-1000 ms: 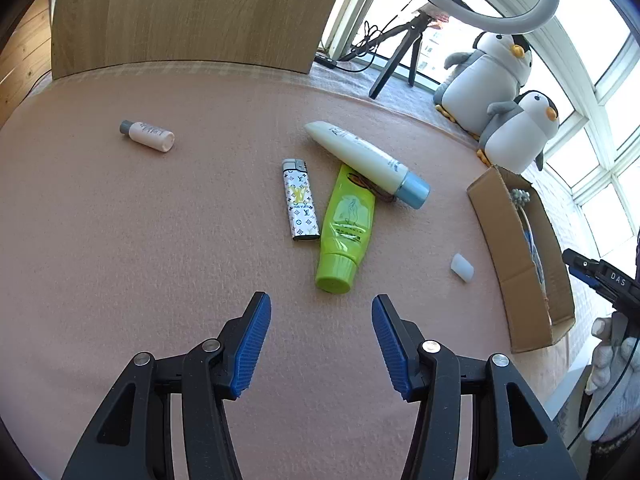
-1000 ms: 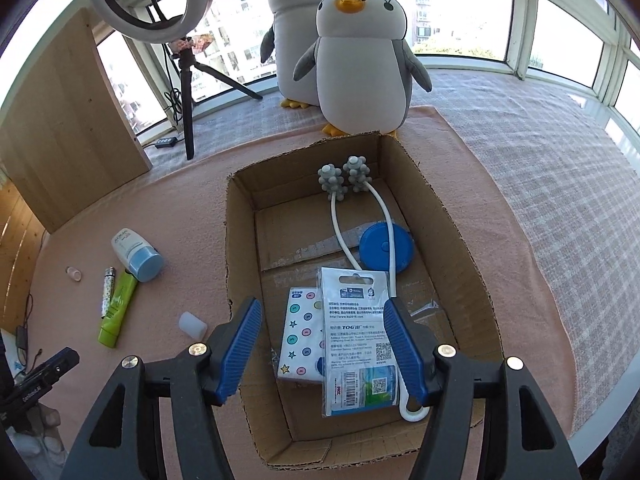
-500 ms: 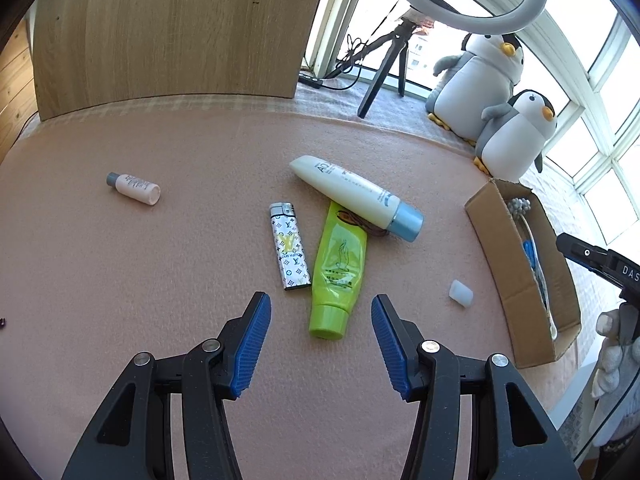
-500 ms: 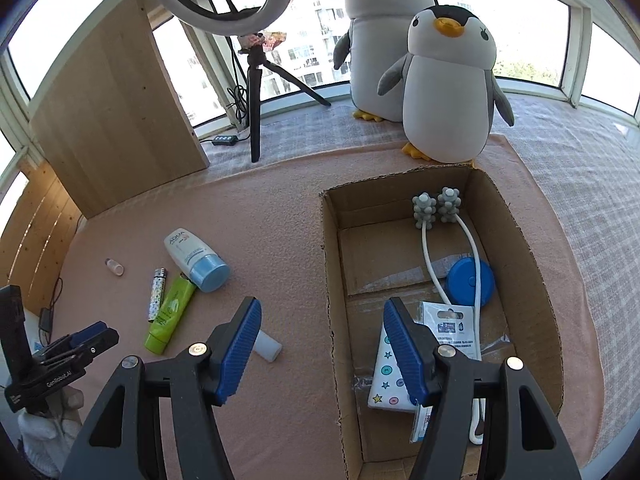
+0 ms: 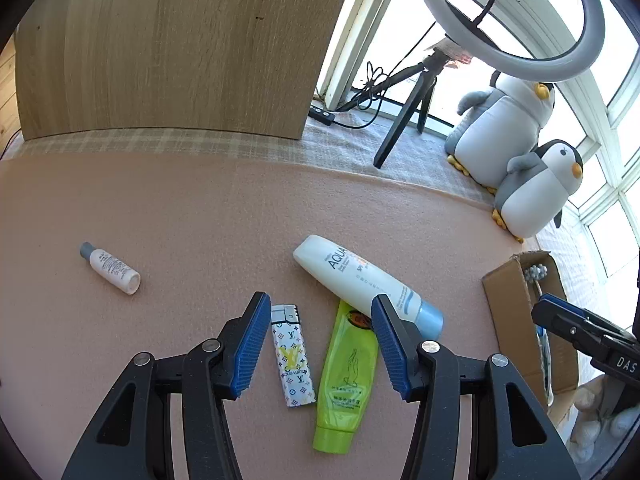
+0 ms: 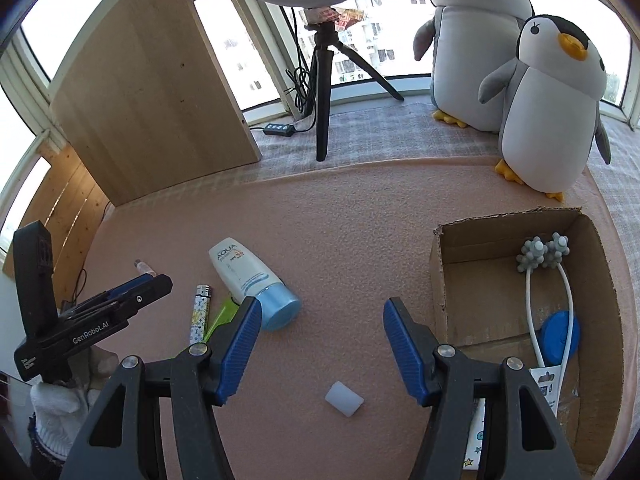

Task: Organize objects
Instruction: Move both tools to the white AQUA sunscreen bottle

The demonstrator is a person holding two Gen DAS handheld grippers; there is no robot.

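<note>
The left tool [image 5: 318,342], held open and empty above the lighter [image 5: 291,360] and green tube [image 5: 347,376], should be centred on one item before being closed; the right tool [image 6: 322,350] is likewise held open.

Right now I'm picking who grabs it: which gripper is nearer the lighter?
Left. The left gripper hangs open right over the lighter; the right gripper is off toward the box.

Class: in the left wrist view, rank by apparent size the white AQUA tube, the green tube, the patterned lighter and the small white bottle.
1. white AQUA tube
2. green tube, close behind and nearer the camera, so unsure
3. patterned lighter
4. small white bottle
</note>
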